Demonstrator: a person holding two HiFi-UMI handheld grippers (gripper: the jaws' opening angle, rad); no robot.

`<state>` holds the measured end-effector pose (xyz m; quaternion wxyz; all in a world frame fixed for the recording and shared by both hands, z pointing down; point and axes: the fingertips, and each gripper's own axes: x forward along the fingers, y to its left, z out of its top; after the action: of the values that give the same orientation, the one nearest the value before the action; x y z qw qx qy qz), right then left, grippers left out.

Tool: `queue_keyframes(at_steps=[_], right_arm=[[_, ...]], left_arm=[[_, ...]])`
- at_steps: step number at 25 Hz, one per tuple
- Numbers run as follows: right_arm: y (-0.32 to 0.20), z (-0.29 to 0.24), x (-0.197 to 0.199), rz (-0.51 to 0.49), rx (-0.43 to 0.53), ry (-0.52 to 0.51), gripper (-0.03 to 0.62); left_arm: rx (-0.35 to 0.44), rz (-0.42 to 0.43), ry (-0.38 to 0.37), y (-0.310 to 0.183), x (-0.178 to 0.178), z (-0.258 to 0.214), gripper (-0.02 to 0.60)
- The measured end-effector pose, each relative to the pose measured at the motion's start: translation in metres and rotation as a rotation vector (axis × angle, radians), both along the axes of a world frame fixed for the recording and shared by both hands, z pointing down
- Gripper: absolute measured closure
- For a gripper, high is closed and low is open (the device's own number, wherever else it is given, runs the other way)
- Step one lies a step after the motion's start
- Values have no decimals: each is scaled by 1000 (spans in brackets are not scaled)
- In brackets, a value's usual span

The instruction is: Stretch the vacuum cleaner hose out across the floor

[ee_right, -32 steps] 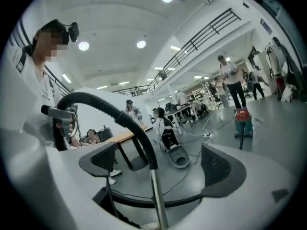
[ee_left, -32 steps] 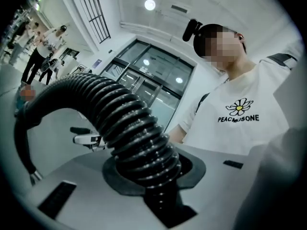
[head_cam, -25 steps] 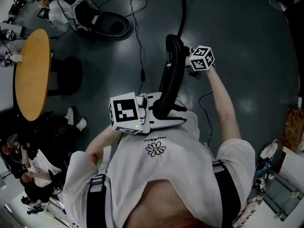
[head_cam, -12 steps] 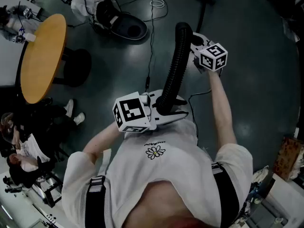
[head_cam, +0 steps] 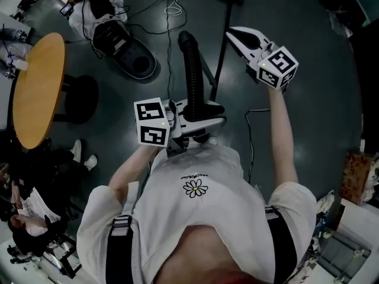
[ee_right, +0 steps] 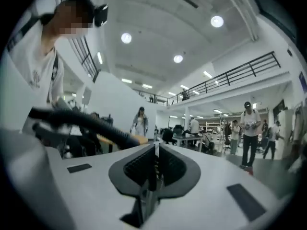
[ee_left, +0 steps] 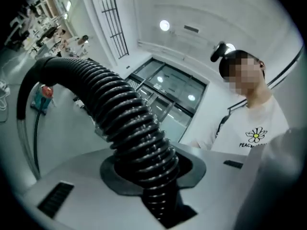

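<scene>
Left gripper (head_cam: 208,115) clamped, right gripper (head_cam: 237,35) closed (empty)

Lab hall: desks (ee_right: 191,139), mezzanine railing (ee_right: 230,75)

Head view: dim overall. Dark floor (head_cam: 320,70) shows faint sheen, no hard shadows; white shirt (head_cam: 201,218) is brightest area. Fisheye bending toward edges.

Left gripper view: bright, lit from round ceiling lights (ee_left: 164,25) at upper centre. Soft gloss on hose (ee_left: 120,114) ribs. Lower right blurred, corners vignetted black.

Right gripper view: ceiling spots (ee_right: 217,21) w/ mild glare. Hose at centre left is blurred. Strong barrel distortion, black corners.
</scene>
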<state>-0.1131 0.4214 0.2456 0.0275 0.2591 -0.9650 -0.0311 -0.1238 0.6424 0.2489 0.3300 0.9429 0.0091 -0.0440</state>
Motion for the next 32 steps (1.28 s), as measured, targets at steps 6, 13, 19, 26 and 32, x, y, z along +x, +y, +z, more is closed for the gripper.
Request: queue_keyframes(at_steps=[6, 13, 19, 26, 32], right_arm=[[40, 104, -3, -95, -267, 44, 432], [27, 143, 4, -80, -293, 161, 272], [-24, 114, -9, -102, -171, 221, 263], [14, 173, -69, -355, -182, 502, 404], [-9, 130, -58, -193, -116, 431, 413]], left_arm=[[81, 168, -72, 46, 29, 3, 469], [182, 232, -71, 75, 26, -5, 469], [268, 278, -116, 87, 37, -7, 469], [162, 127, -98, 53, 27, -4, 469], [147, 19, -164, 18, 1, -8, 469]])
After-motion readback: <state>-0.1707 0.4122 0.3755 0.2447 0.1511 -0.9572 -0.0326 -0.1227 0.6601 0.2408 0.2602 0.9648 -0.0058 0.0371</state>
